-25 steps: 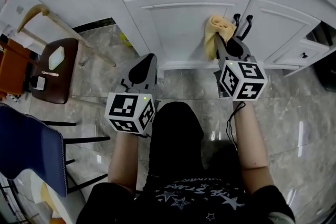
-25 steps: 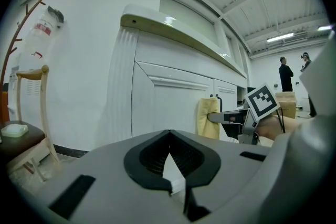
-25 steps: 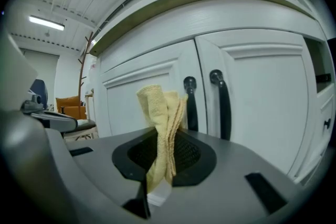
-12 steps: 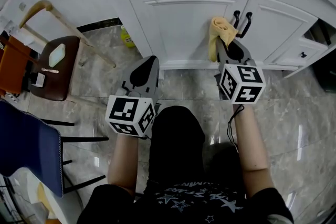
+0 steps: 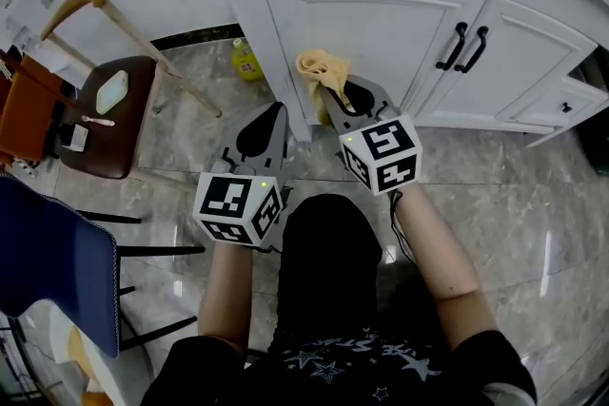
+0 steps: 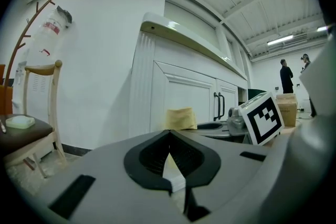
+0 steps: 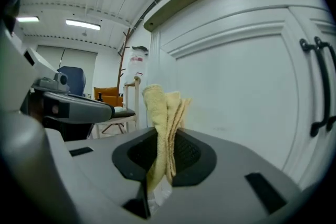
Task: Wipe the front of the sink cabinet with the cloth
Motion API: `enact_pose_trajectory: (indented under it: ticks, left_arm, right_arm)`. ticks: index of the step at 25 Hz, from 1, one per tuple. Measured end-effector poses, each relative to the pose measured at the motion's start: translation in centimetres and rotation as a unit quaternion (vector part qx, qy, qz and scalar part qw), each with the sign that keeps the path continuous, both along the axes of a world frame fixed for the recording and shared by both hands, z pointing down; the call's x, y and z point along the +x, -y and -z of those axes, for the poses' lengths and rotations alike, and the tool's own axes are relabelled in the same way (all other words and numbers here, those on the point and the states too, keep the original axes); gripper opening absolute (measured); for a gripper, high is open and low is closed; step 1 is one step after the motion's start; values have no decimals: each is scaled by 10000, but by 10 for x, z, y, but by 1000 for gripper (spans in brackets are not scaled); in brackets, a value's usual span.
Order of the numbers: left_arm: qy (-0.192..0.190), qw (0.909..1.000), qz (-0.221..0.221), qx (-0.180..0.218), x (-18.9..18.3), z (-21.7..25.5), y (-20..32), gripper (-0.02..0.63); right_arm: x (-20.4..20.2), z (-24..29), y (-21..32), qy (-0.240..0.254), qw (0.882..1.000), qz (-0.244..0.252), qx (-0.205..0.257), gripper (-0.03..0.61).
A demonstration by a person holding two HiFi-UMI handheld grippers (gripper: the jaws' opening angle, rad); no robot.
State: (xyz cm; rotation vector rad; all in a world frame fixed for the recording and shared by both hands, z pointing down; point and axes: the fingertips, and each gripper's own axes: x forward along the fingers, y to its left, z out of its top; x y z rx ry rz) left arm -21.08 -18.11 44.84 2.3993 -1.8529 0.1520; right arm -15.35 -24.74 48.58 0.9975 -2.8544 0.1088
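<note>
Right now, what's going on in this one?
A person is working at the white sink cabinet with a tool in each hand. The right tool is shut on a yellow cloth, held near the lower left of the cabinet front. The left tool is shut and empty, held to its left.

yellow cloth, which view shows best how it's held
The right gripper view: the folded yellow terry cloth stands pinched between the right gripper's shut jaws. The head view shows it small, by the white cabinet; the left gripper view, only a yellow patch.
</note>
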Motion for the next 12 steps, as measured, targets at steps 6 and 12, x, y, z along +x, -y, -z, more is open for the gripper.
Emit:
enact_pose_trajectory:
  ticks: [6,12]
  left_arm:
    - [31,9999,89,-127,-14,-11,-1,17]
    - [56,9998,39,-189,-8,-17,2,17]
  right_arm:
    - [-34,-20,6,-137,9998,89,-76,61]
    - [-17,-24,22,-97,9997,-184,-88,61]
